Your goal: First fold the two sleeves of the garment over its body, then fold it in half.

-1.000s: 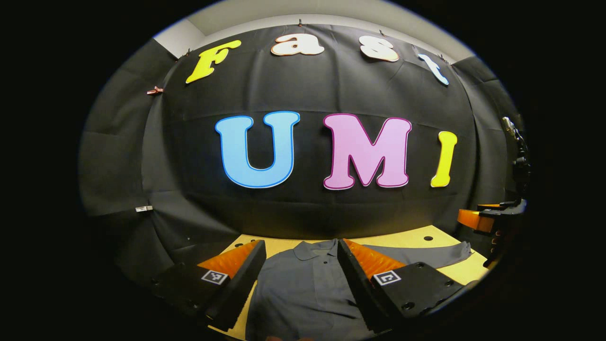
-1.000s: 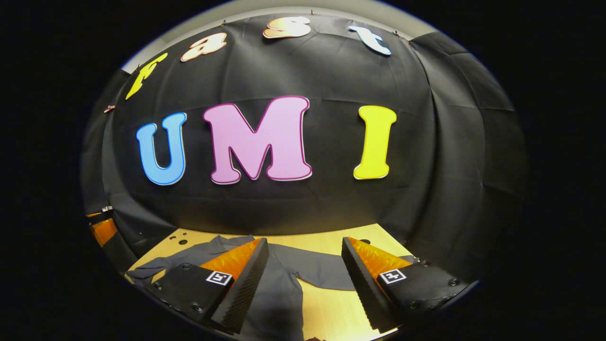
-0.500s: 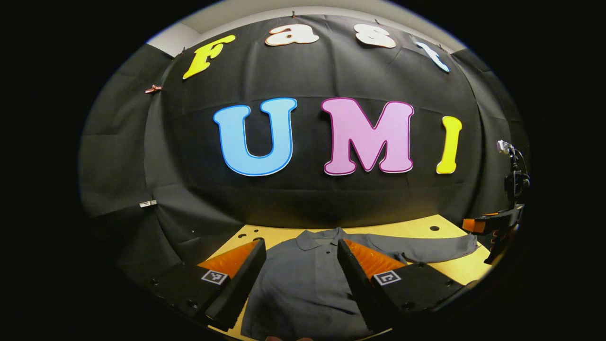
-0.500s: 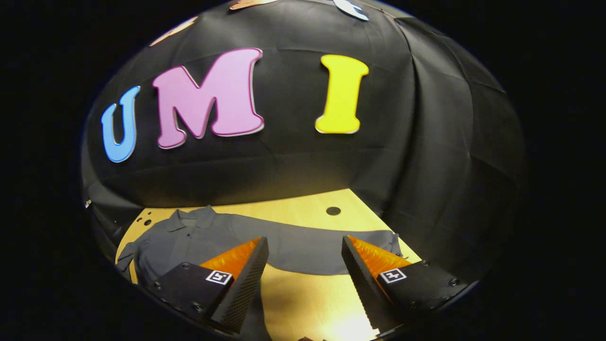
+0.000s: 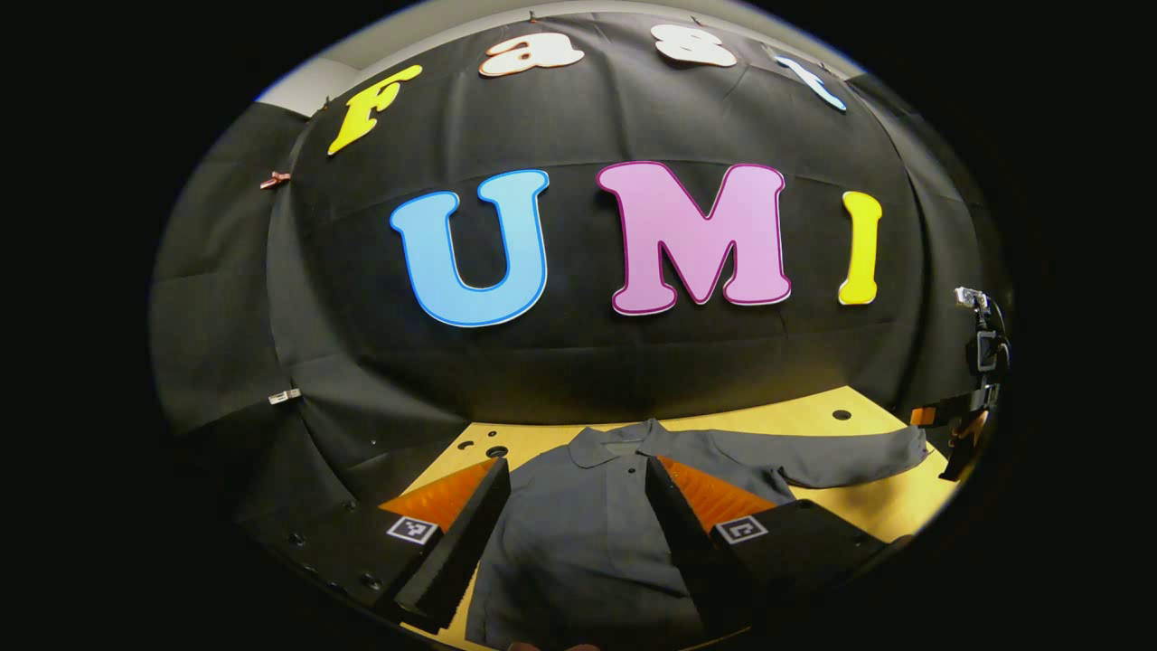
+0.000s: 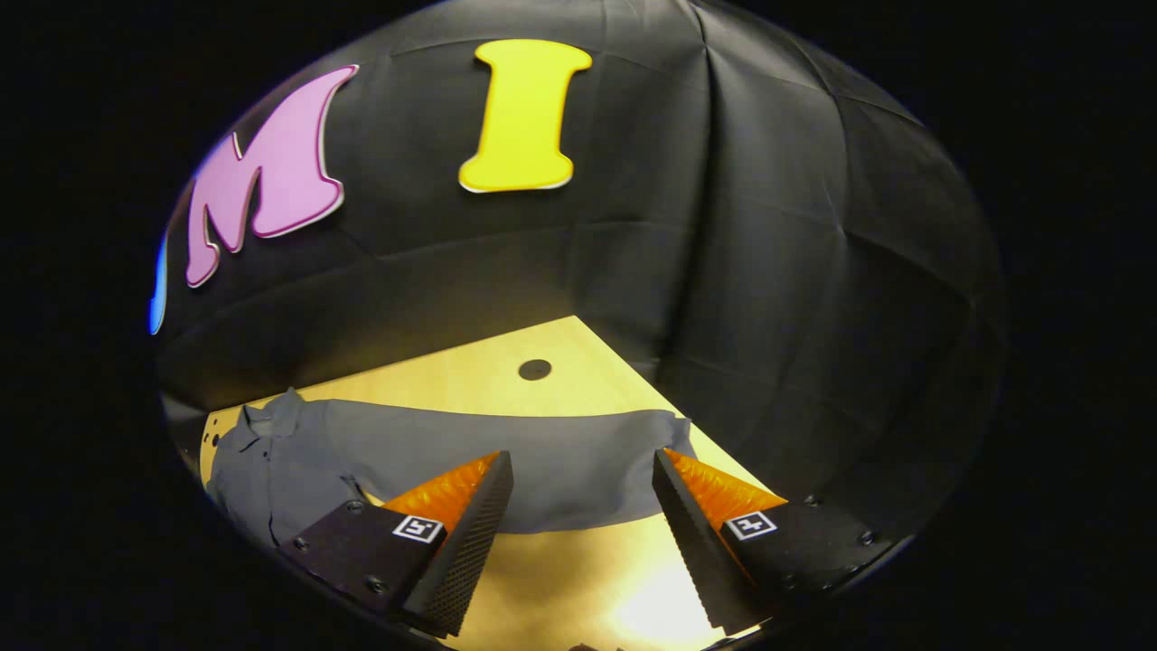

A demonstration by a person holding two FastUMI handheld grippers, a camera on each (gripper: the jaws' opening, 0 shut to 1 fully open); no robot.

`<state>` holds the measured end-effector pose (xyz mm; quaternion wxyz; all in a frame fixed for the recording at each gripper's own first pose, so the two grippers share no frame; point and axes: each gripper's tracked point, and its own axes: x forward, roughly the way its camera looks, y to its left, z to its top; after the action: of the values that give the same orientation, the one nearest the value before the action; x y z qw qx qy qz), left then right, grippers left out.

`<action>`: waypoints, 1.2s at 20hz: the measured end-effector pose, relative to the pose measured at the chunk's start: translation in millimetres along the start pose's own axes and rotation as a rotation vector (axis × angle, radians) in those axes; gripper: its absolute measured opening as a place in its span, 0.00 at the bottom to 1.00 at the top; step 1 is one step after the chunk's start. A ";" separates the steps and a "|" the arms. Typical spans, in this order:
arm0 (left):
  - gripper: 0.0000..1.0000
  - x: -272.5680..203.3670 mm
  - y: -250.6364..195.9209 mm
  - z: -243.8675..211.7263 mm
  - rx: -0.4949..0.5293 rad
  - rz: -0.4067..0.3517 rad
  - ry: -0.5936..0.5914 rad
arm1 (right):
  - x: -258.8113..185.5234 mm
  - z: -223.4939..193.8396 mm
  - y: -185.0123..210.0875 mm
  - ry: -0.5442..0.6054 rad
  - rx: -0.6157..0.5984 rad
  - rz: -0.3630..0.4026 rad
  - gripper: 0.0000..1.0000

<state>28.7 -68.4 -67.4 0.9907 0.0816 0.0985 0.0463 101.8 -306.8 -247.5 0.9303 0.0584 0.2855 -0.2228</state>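
Black tongs (image 6: 583, 470) bodies with screws and square markers

Left gripper (image 5: 575, 479) hangs wide open above the grey garment (image 5: 587, 533) lying flat on the tabletop (image 5: 886, 502), one sleeve (image 5: 832, 457) stretched out sideways

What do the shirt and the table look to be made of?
Shirt: soft woven or knit cloth, matte grey; it lies limp with shallow creases, and its sleeve drapes flat. The fibre can't be told.
Table: probably light wood or plywood, smooth with a slight sheen; it has an even pale tone, a glare patch near the right gripper, and a round hole.
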 end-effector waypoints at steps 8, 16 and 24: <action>0.95 13.2 -14.1 -6.2 0.034 -0.017 0.050 | 69.0 -31.1 -50.3 0.144 0.041 -0.100 0.97; 0.96 20.0 -29.3 -11.5 0.031 -0.011 0.084 | 102.6 -60.6 -68.5 0.259 0.121 -0.140 0.97; 0.98 21.3 -31.3 -9.7 0.042 0.001 0.102 | 119.8 -87.4 -73.6 0.338 0.122 -0.144 0.99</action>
<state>50.0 -95.4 -86.1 0.9825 0.1000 0.1495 0.0490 113.0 -397.7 -385.4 0.8456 0.1305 0.4271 -0.2924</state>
